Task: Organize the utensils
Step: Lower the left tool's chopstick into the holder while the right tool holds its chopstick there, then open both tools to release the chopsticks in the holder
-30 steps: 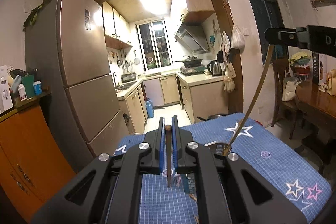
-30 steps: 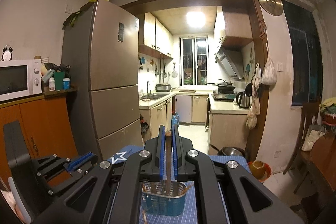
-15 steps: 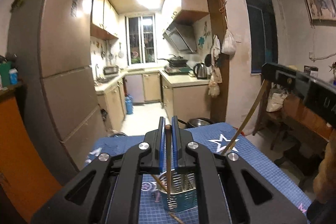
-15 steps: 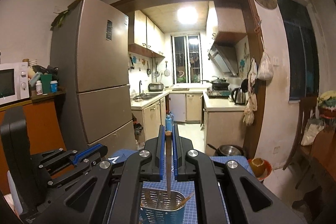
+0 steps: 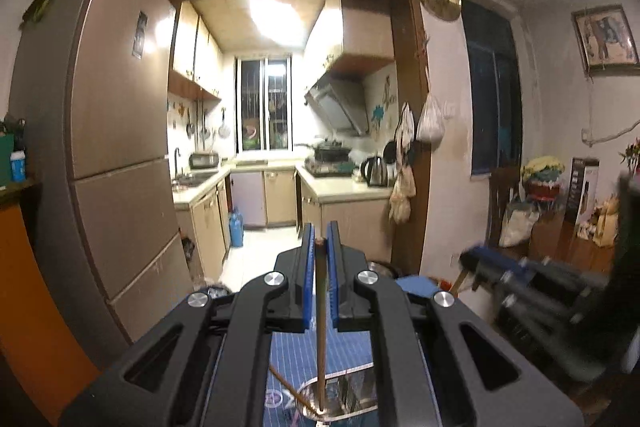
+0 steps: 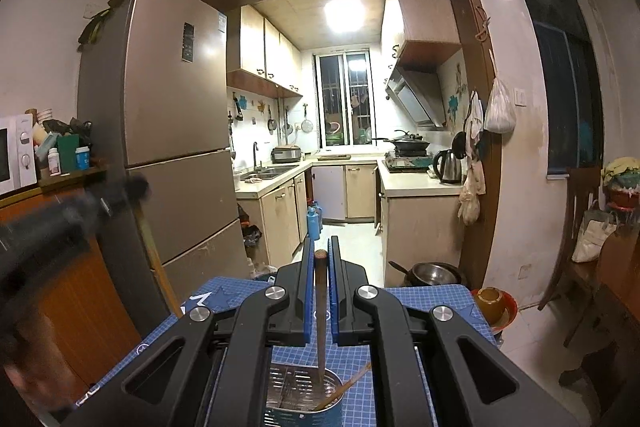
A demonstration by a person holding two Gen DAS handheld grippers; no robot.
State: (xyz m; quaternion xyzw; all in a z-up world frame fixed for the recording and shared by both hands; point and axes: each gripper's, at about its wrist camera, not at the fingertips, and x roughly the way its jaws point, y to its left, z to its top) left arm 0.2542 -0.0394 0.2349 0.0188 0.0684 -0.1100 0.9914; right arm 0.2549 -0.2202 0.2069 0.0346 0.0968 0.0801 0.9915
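Note:
In the right wrist view my right gripper (image 6: 320,259) is shut on a dark brown chopstick (image 6: 320,319) that hangs upright. Its tip sits inside the perforated metal utensil holder (image 6: 296,387) on the blue grid mat (image 6: 424,303). A lighter chopstick (image 6: 348,385) leans in the holder. My left gripper (image 5: 319,247) is shut on a thin wooden chopstick (image 5: 320,327), whose tip hangs over the holder's rim (image 5: 352,397). Each gripper shows blurred in the other's view: the left gripper (image 6: 132,191) at the left, the right gripper (image 5: 476,259) at the right.
A tall fridge (image 6: 172,131) and an orange cabinet (image 6: 80,291) stand left of the table. A bowl (image 6: 492,303) and a metal pot (image 6: 432,273) sit past the table's far right corner. A wooden chair (image 6: 580,227) stands at the right.
My right gripper has come down and its chopstick tip has entered the holder. My left gripper has risen, so the holder sits lower in its view. Both still grip their chopsticks.

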